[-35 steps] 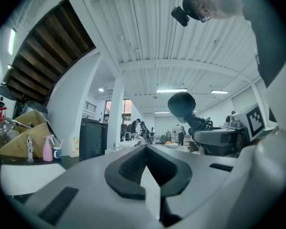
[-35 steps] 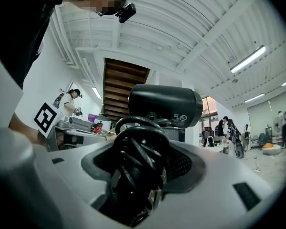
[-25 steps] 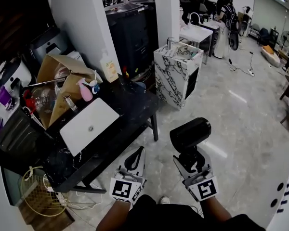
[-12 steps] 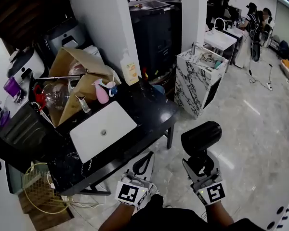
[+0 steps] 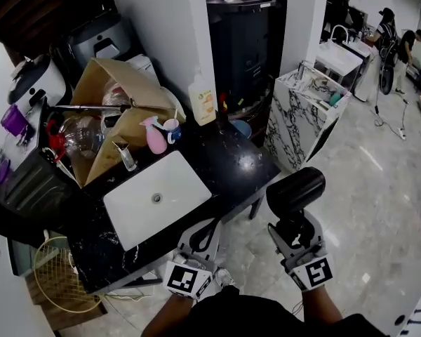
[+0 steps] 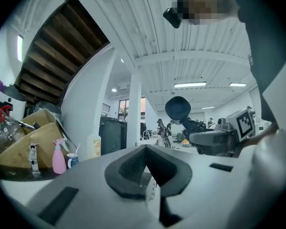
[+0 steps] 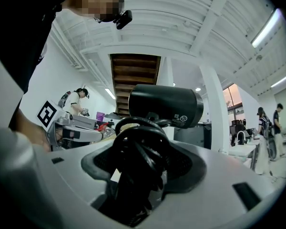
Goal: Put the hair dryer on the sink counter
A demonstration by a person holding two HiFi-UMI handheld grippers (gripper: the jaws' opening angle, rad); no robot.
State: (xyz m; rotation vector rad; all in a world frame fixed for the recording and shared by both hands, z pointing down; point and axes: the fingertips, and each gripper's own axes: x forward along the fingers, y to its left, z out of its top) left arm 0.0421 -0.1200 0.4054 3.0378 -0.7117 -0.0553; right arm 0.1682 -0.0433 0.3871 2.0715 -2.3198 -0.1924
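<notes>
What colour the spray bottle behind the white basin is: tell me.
The spray bottle is pink; the head view shows it best.

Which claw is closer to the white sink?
Left. The left claw is by the counter's front edge, near the sink; the right claw, holding the hair dryer, is farther right over the floor.

Bright ceiling tubes (image 6: 190, 85) light evenly; fisheye edges warp.
</notes>
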